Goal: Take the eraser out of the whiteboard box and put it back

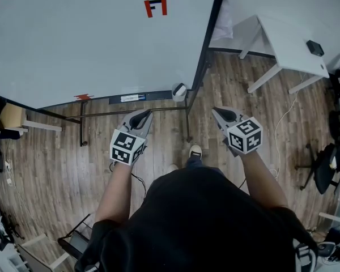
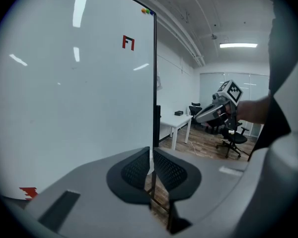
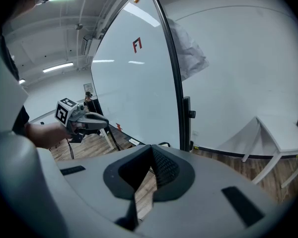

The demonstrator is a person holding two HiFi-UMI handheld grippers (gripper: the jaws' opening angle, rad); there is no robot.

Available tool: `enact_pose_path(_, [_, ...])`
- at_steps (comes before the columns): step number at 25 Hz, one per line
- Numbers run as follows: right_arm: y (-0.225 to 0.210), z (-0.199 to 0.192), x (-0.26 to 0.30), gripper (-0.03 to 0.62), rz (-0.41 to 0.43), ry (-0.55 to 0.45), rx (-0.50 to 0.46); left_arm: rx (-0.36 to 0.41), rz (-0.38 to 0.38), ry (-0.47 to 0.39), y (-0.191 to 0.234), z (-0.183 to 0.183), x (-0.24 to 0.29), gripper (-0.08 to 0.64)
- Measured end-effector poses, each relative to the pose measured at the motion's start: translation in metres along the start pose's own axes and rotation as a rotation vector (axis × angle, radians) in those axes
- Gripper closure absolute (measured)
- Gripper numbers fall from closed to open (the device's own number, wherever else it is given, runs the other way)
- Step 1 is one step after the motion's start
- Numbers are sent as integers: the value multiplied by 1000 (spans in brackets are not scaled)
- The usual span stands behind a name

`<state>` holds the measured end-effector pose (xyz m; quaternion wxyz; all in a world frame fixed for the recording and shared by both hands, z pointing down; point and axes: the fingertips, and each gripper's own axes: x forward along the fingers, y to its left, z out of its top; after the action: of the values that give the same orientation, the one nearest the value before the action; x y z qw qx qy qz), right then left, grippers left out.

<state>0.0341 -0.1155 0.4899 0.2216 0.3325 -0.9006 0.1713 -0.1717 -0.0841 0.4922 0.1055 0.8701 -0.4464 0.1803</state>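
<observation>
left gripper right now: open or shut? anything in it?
Shut, empty: the left gripper shows its fingers meeting at the tips in its own view, with nothing between them.

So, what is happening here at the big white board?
A person stands before a large white whiteboard on a black frame, holding a grey two-jaw gripper in each hand. The left gripper and the right gripper both point toward the board, jaws together, nothing between them. A small white box sits at the right end of the board's ledge; neither gripper touches it.
</observation>
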Motion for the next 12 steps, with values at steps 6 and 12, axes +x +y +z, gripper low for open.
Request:
enact_pose_path(6, [-10,-2,9,595,12,12,4,-12,-6,19,3,-2,15,545])
enact_pose_path(12, [-18,-8,17,595,22,27,19,-17,-11,33,6,-2,31,545])
